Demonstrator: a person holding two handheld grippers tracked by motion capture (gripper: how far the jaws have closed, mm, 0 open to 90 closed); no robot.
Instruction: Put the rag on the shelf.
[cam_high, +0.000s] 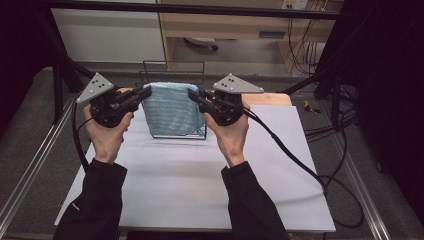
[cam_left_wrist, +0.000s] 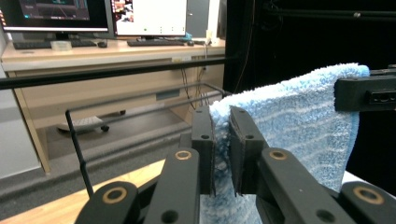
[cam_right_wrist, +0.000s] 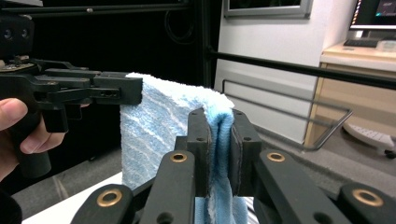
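A light blue striped towel (cam_high: 172, 111) hangs doubled between my two grippers above the back of the white table (cam_high: 190, 185). My left gripper (cam_high: 146, 93) is shut on the towel's top left corner. My right gripper (cam_high: 192, 94) is shut on its top right corner. In the left gripper view the jaws (cam_left_wrist: 222, 119) pinch the folded edge of the towel (cam_left_wrist: 299, 126). In the right gripper view the jaws (cam_right_wrist: 218, 122) clamp the other fold of the towel (cam_right_wrist: 154, 126). The towel's lower edge hangs near the base of a black wire rack (cam_high: 175, 63).
The wire rack's rear bar (cam_left_wrist: 140, 96) stands behind the towel at the table's far edge. A wooden desk (cam_left_wrist: 93, 56) with monitors lies beyond. A black cable (cam_high: 290, 150) trails from the right gripper across the table's right side. Metal frame rails (cam_high: 30, 170) flank the table.
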